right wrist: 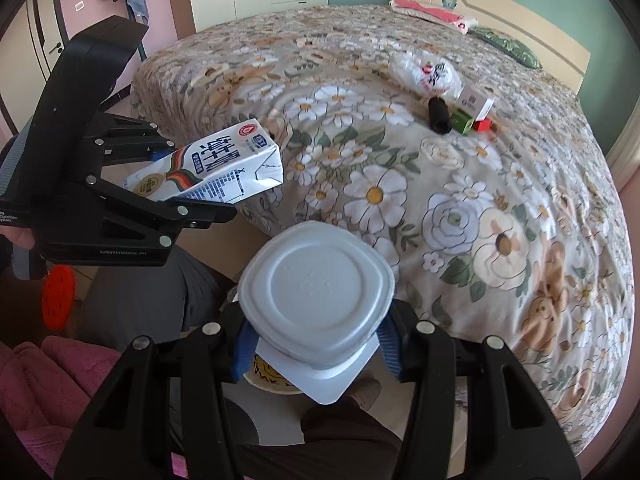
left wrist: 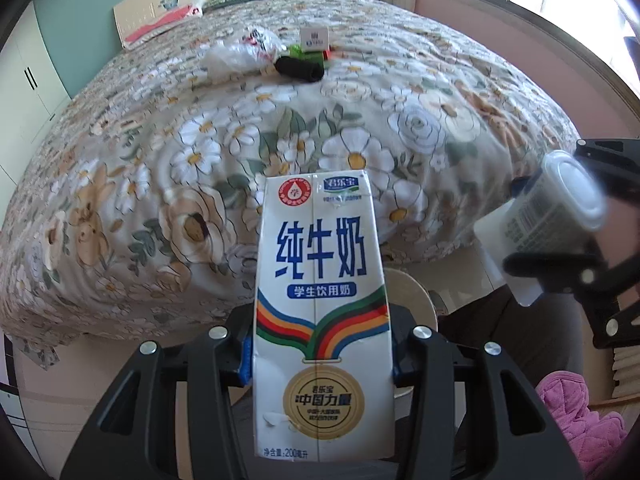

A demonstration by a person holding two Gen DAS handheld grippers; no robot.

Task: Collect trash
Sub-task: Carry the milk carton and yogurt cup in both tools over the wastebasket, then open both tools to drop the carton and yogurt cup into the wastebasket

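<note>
My left gripper [left wrist: 322, 344] is shut on a white milk carton [left wrist: 322, 312] with blue Chinese lettering and holds it in the air off the bed's near edge; it also shows in the right wrist view [right wrist: 212, 170]. My right gripper [right wrist: 316, 340] is shut on a white plastic yogurt cup [right wrist: 318, 292], its bottom facing the camera; the cup also shows in the left wrist view [left wrist: 548, 216]. More trash lies far out on the bed: a crumpled plastic bag [right wrist: 426, 72], a black roll [right wrist: 439, 115], small boxes [right wrist: 476, 106].
The bed [left wrist: 200, 140] with a floral cover fills both views. A round pale bin rim [left wrist: 416, 300] sits on the floor below the carton. Pillows [right wrist: 504, 44] lie at the headboard. A pink quilted sleeve [left wrist: 576, 420] and the person's legs are near the grippers.
</note>
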